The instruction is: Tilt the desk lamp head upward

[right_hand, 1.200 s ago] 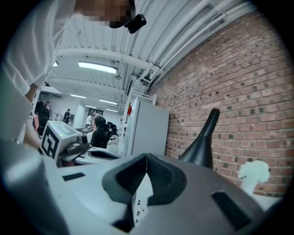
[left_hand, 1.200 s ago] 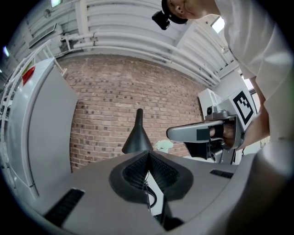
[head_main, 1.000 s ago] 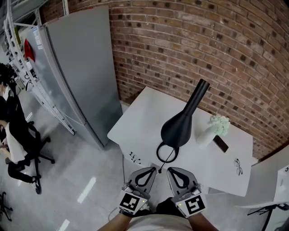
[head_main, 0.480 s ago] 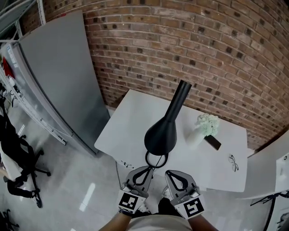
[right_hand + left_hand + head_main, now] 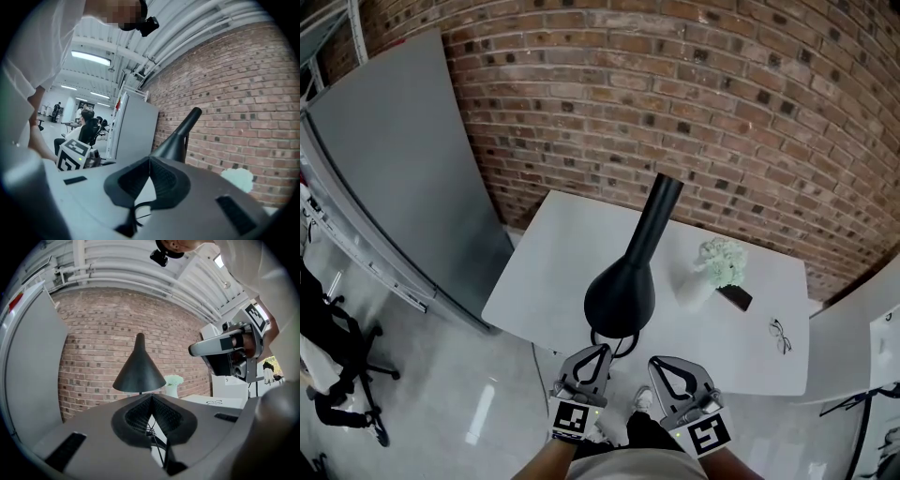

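A black desk lamp (image 5: 620,292) stands near the front edge of the white table (image 5: 544,272). Its cone-shaped head faces down toward me and its narrow end (image 5: 661,190) slants up toward the brick wall. The ring base (image 5: 613,343) lies under the head. Both grippers hover just in front of the table edge, short of the lamp. My left gripper (image 5: 597,350) is shut and holds nothing, and so is my right gripper (image 5: 662,362). The left gripper view has the lamp head (image 5: 139,371) straight ahead over the shut jaws (image 5: 151,397). In the right gripper view the lamp (image 5: 176,135) rises beyond the shut jaws (image 5: 150,160).
A vase of white flowers (image 5: 717,263), a small dark flat object (image 5: 733,297) and a pair of glasses (image 5: 780,335) lie on the table's right half. A tall grey cabinet (image 5: 389,178) stands to the left, with the brick wall (image 5: 722,112) behind. An office chair (image 5: 337,337) is at far left.
The head view has drawn nearer to the table, so the lamp sits further left and lower in the picture. Both grippers stay shut at the bottom edge.
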A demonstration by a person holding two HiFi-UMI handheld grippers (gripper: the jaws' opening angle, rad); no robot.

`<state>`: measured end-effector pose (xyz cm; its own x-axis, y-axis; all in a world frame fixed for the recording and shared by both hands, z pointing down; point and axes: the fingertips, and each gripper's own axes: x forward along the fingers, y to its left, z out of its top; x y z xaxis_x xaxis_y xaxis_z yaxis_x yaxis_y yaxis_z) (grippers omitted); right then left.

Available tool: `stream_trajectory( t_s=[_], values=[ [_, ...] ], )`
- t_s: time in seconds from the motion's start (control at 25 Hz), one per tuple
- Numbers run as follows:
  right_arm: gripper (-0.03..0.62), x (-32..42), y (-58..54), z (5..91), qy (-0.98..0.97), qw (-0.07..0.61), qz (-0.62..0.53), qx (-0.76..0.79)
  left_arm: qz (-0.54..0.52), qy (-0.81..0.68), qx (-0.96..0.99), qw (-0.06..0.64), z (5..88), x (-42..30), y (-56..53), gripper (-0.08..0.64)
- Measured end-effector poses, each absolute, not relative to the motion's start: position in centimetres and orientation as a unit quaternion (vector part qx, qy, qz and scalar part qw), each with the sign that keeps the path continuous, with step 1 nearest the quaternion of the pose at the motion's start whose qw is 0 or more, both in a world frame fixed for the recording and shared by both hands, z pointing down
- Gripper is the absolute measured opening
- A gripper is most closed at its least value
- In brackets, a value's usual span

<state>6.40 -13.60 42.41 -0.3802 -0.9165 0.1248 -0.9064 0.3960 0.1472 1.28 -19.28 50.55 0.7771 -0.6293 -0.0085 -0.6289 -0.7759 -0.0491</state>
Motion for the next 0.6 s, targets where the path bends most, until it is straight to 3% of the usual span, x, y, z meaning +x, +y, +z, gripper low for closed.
stream_trajectory(
  t_s=[0.6],
  values=[
    [0.017,10.2,-14.0,43.5,-0.804,0.129,-0.022,0.58,0.03,0.324,-0.946,0.017,51.0,4.0,-22.5,0.006]
  ],
)
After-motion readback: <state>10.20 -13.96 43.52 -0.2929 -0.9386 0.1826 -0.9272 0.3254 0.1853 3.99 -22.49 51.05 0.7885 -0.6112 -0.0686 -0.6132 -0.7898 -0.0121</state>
